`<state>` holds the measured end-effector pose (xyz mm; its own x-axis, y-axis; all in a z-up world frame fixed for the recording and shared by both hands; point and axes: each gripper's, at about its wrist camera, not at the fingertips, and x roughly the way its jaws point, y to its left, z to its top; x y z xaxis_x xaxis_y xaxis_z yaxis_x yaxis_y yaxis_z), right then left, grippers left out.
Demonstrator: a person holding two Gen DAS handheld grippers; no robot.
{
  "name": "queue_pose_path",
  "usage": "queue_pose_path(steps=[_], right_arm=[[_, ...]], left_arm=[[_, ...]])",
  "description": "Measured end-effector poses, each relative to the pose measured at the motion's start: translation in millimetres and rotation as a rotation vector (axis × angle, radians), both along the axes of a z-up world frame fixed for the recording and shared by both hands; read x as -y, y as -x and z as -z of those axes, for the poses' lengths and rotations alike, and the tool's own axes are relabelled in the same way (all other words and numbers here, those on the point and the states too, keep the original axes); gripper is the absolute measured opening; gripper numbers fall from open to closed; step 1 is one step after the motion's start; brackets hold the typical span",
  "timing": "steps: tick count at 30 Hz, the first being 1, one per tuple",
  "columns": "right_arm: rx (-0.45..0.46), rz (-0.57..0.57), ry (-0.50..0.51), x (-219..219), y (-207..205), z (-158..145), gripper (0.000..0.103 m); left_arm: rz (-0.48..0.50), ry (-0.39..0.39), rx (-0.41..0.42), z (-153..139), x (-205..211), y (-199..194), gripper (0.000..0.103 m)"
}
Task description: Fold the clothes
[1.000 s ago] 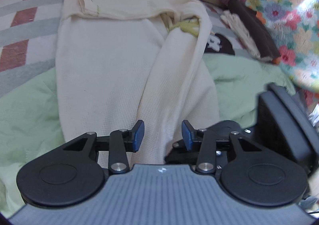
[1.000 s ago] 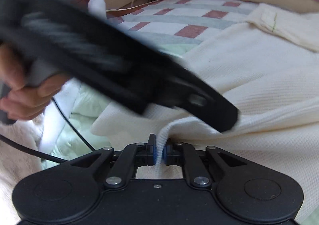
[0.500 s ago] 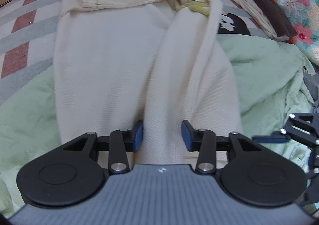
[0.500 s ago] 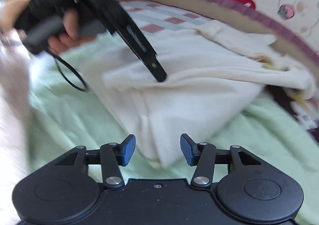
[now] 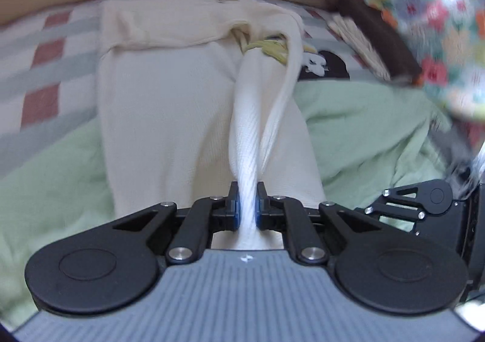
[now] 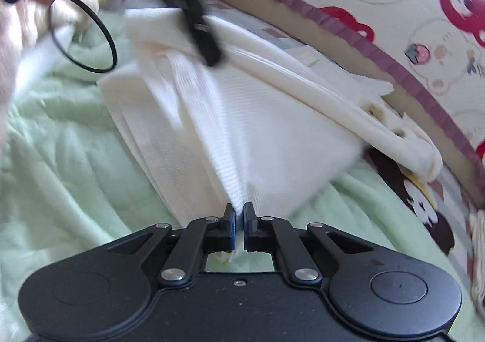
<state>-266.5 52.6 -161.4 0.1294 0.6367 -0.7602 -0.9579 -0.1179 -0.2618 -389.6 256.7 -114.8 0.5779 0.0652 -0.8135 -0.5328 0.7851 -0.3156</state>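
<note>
While no writing is readable, left tool and right tool each pinch the cream garment.

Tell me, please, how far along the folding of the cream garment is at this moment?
Partly done: the cream garment lies lengthwise on the green blanket with its top sleeve folded across. In hand: the left gripper pinches a bunched ridge of fabric, and the right gripper is clamped on the hem corner, lifting it. Left: carrying that end over, and flattening; no compact bundle shows yet.
</note>
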Motion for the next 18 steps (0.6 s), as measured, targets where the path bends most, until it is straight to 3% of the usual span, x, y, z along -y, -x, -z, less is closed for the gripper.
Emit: queue_pose_path(steps=[4,9,12,15,16,18], right_arm=[[-0.043,0.009,0.034,-2.8,-10.0,12.2,0.005],[-0.054,0.004,0.046,-7.9,-9.1,31.7,0.007],[-0.058,-0.021,0.059,-5.3,-10.0,31.9,0.013],[-0.176,-0.026,0.092,-3.1,-25.2,22.3,0.022],[-0.251,-0.013,0.087,0.6,-34.9,15.9,0.03],[-0.42,0.046,0.03,5.1,-65.7,0.5,0.036]], left_arm=[[-0.024,0.02,-0.21,48.1,-3.4,-5.9,0.005],[-0.006,-0.027,-0.264,54.9,-0.5,-19.3,0.005],[-0.019,-0.026,-0.27,58.4,-0.7,-19.2,0.006],[-0.027,-0.031,-0.286,59.0,1.5,-20.6,0.009],[-0.026,-0.035,-0.294,58.9,2.9,-21.0,0.01],[-0.026,-0.039,-0.302,57.6,5.0,-19.8,0.011]])
